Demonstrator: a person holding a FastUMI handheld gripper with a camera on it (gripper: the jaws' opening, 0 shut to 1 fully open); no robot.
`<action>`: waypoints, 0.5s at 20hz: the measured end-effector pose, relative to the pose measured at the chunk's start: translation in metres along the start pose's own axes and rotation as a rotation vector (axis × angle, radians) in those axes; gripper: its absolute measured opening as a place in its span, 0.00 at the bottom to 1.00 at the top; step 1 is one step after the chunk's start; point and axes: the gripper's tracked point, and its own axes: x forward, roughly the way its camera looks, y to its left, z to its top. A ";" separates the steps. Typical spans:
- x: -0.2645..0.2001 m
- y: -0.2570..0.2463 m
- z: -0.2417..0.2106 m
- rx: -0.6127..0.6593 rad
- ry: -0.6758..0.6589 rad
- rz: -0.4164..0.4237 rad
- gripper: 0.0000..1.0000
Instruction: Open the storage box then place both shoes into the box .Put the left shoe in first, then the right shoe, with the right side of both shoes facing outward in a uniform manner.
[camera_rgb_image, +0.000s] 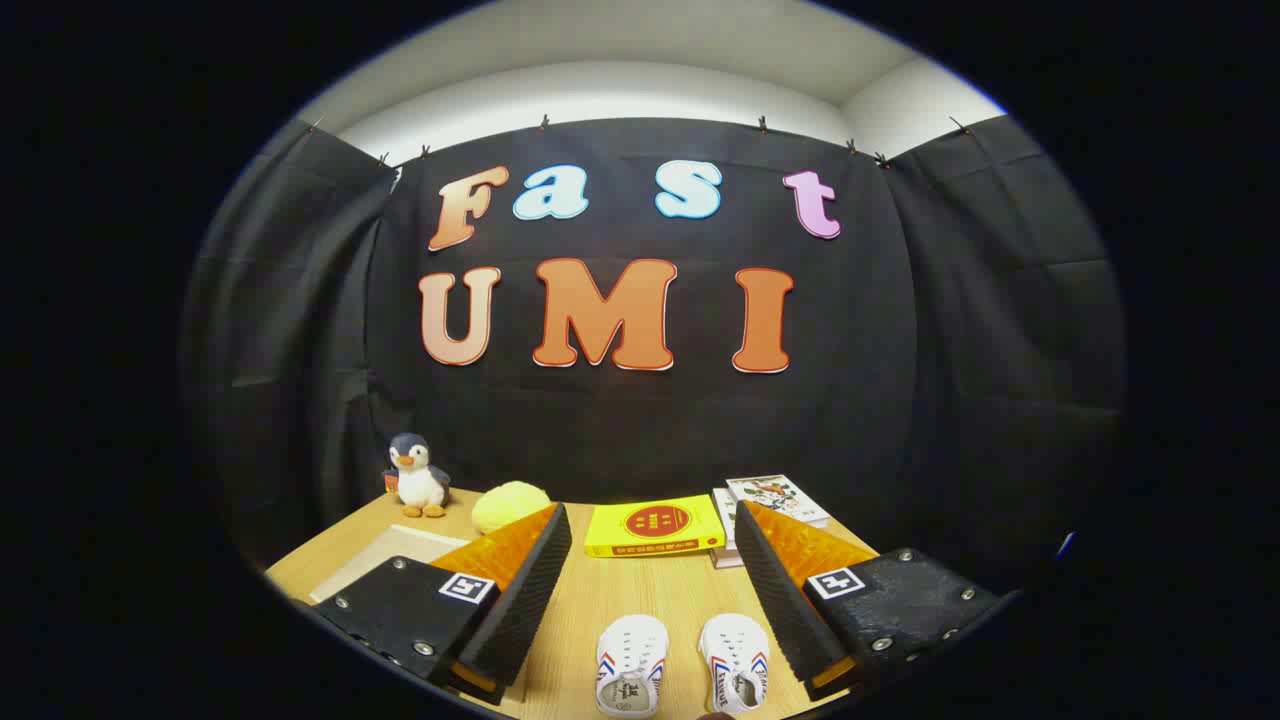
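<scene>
Two small white shoes with red and blue side stripes lie on the wooden table, toes pointing away from me. One shoe lies left of the other shoe, side by side and a little apart. My gripper is open, its fingers spread wide with nothing between them. Both shoes lie below and between the fingers, nearer to me than the fingertips. A pale flat tray-like thing, possibly the storage box, lies on the table behind the left finger, partly hidden by it.
A yellow book lies just beyond the fingertips. A stack of books sits behind the right finger. A penguin plush and a yellow round plush stand at the back left of the wooden table.
</scene>
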 end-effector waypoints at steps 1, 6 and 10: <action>-0.001 -0.003 -0.002 -0.010 0.005 0.002 0.98; 0.006 -0.017 -0.007 -0.033 0.031 0.036 0.98; 0.014 -0.024 -0.007 -0.005 0.037 0.057 0.98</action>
